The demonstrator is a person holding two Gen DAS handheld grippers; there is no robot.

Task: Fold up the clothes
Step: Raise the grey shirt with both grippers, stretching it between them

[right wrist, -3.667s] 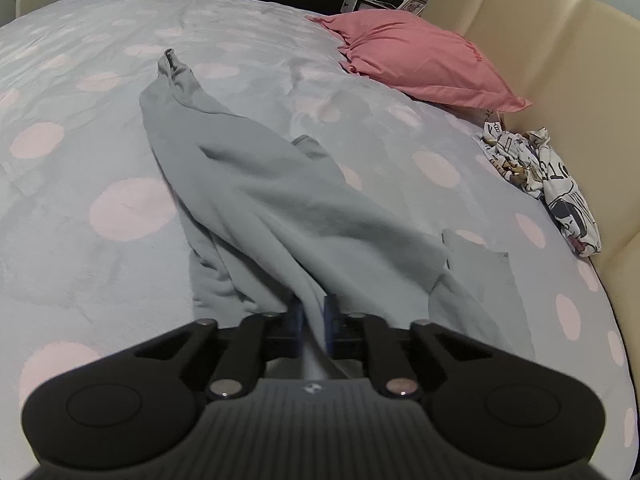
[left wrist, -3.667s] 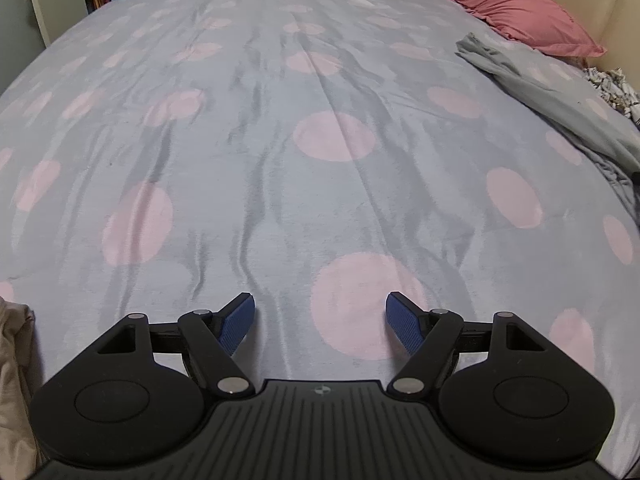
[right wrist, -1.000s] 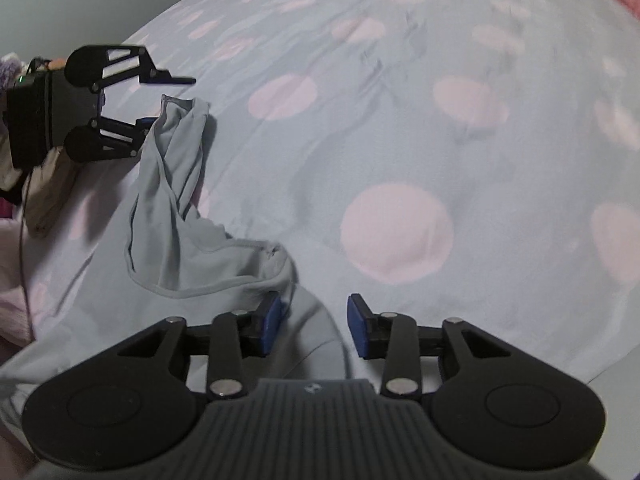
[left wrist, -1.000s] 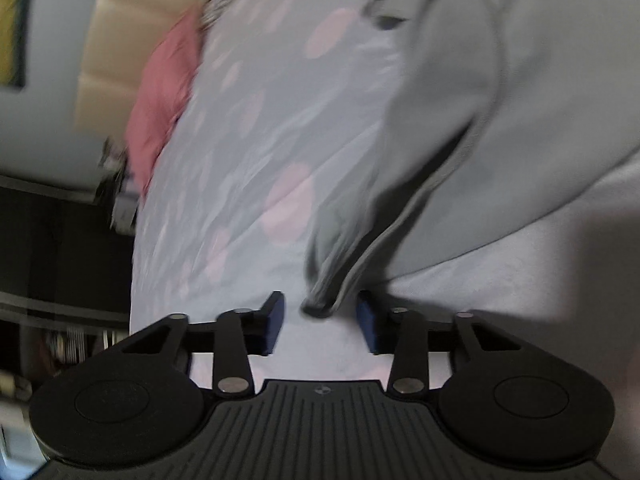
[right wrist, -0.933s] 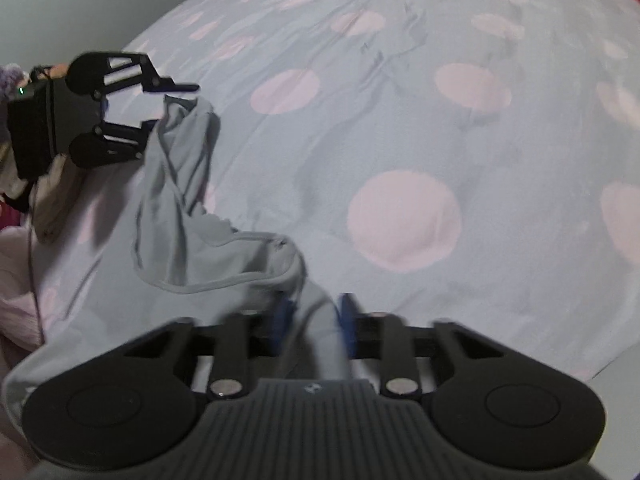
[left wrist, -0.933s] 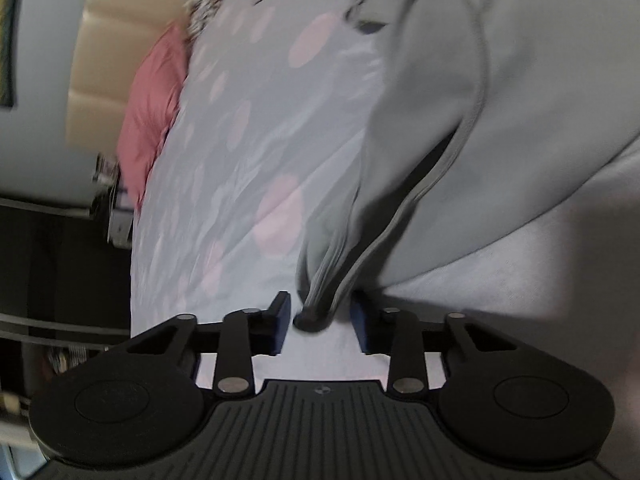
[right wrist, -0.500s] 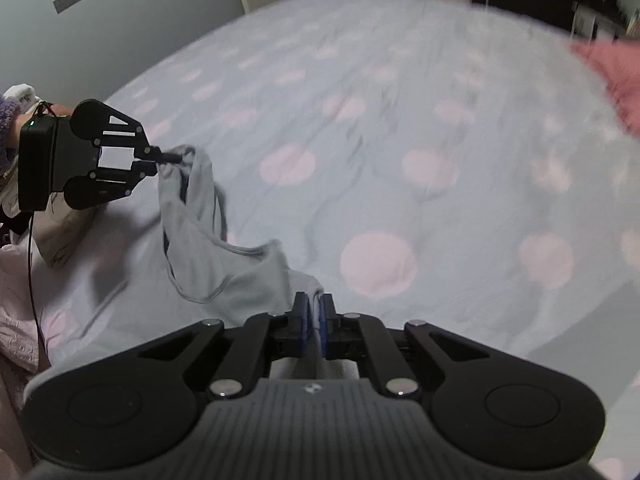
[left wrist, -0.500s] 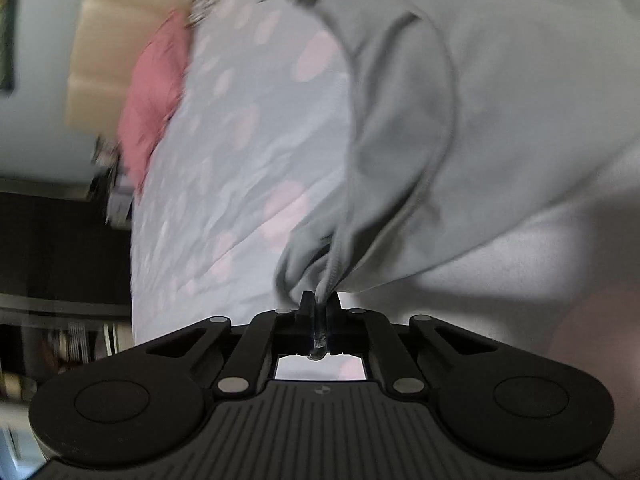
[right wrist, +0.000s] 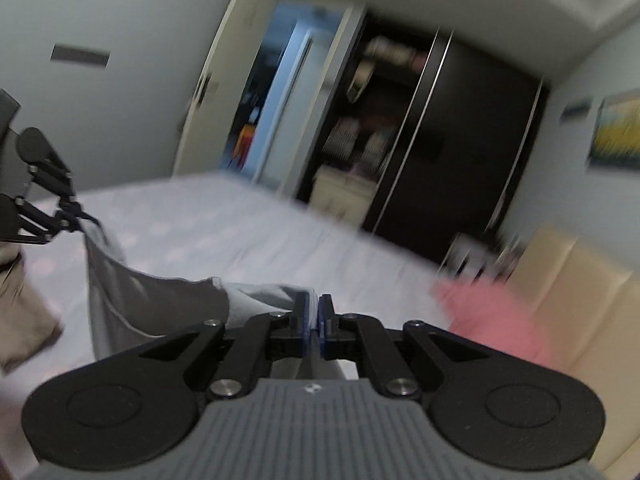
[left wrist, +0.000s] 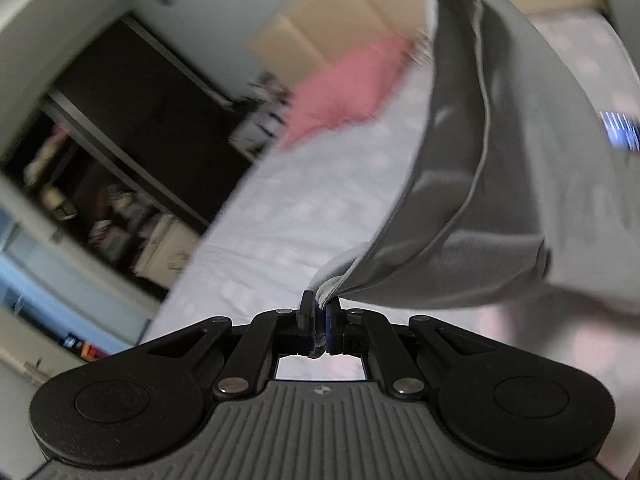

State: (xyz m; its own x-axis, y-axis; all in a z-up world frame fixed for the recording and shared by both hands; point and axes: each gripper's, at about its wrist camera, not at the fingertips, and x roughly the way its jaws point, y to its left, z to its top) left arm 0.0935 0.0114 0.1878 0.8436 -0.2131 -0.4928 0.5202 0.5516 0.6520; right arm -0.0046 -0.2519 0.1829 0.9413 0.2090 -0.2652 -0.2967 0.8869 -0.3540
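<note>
My left claw (left wrist: pixel 319 322) and right claw (right wrist: pixel 315 322) each pinch an edge of the grey garment (left wrist: pixel 500 184), holding it hung above the bed (right wrist: pixel 224 232) so it spreads for folding

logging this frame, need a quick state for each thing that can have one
left gripper: jaws shut on a hem of the grey garment
right gripper: jaws shut on another part of the garment
grey garment: lifted, slung between the two grippers, not yet folded
pink pillow: lying on the bed by the headboard
wardrobe: one side open, shelves showing
</note>
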